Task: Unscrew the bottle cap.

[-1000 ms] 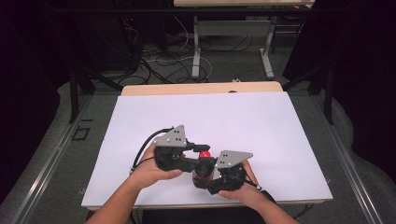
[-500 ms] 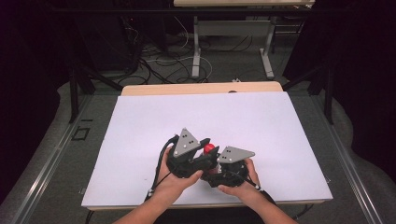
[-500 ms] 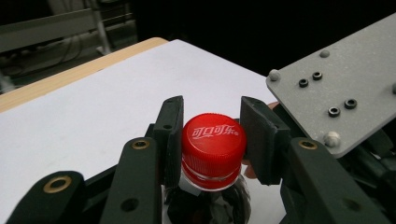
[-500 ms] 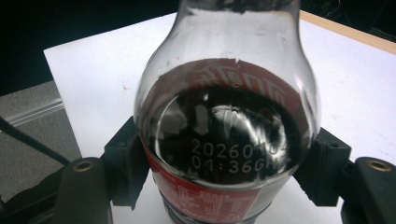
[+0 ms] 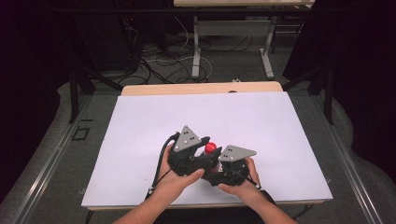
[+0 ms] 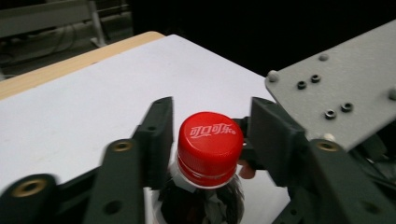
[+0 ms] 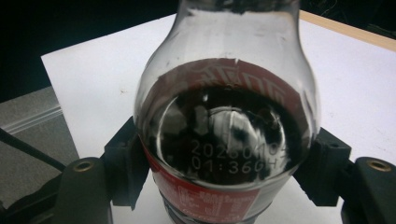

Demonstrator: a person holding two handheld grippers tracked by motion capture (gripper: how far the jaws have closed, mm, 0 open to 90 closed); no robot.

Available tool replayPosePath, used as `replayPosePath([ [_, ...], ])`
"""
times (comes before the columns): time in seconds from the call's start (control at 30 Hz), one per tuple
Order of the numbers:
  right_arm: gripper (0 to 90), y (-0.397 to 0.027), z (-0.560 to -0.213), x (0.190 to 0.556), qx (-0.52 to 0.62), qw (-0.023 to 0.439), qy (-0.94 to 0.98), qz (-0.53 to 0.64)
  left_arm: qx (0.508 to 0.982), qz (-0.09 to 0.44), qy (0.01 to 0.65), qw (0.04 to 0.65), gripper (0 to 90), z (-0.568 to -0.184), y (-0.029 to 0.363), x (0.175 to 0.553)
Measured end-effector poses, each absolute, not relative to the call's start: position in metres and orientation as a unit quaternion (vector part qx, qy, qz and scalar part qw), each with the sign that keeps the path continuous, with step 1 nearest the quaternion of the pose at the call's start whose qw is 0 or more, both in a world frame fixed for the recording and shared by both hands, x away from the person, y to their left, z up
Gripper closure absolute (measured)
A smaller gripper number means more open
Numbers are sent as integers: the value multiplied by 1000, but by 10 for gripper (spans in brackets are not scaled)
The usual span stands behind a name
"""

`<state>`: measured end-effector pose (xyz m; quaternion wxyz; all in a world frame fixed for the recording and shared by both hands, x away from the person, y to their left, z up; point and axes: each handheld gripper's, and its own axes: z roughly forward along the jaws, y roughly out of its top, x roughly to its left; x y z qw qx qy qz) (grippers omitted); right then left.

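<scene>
Right now you are holding a small cola bottle between the two grippers, near the front edge of the white table sheet, just ahead of your hands. Your right gripper is clamping the bottle's body, its black pads pressing on both sides at the red label, closed as tight as the body allows. Your left gripper is straddling the red cap, and its jaws have just been opening: one pad is sitting close against the cap, the other is standing off with a visible gap, so it is no longer gripping. In the high view the cap is peeking out between the two grey plates. The bottle is probably moderately heavy for its size, being largely full of dark liquid, and its smooth plastic wall looks slippery and somewhat squeezable, so the labelled waist is the safer place for the holding hand, while the ribbed cap is offering the best purchase for twisting. Its long axis appears to be running roughly upright, cap upward and tilted slightly toward the left gripper's camera, though I cannot tell whether the base is resting on the sheet.
</scene>
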<state>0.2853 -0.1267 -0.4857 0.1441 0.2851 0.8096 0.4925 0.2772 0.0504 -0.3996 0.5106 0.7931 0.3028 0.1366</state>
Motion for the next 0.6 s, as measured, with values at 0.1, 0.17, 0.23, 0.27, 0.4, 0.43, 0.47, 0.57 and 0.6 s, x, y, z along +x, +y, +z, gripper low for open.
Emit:
replayPosePath([
  [0.1, 295, -127, -486, 285, 282, 142, 809, 495, 794, 138, 284, 519, 415, -395, 60, 279],
  [0.17, 294, -127, -485, 285, 276, 133, 814, 494, 799, 125, 267, 524, 392, -390, 68, 281],
  [0.23, 294, -127, -485, 285, 266, 124, 818, 495, 808, 102, 236, 530, 385, -386, 75, 285],
  [0.27, 294, -127, -486, 285, 264, 125, 815, 500, 815, 89, 217, 530, 383, -385, 78, 287],
  [0.4, 294, -123, -486, 283, 239, 114, 821, 507, 836, 67, 162, 520, 380, -388, 84, 296],
  [0.43, 294, -122, -485, 282, 237, 110, 821, 507, 839, 61, 155, 517, 382, -390, 84, 297],
  [0.47, 294, -122, -485, 281, 231, 108, 824, 506, 843, 55, 144, 516, 387, -392, 85, 299],
  [0.57, 294, -121, -486, 281, 224, 104, 826, 508, 841, 38, 134, 523, 409, -396, 88, 303],
  [0.6, 294, -121, -486, 280, 221, 104, 825, 509, 839, 36, 137, 525, 413, -397, 89, 304],
])
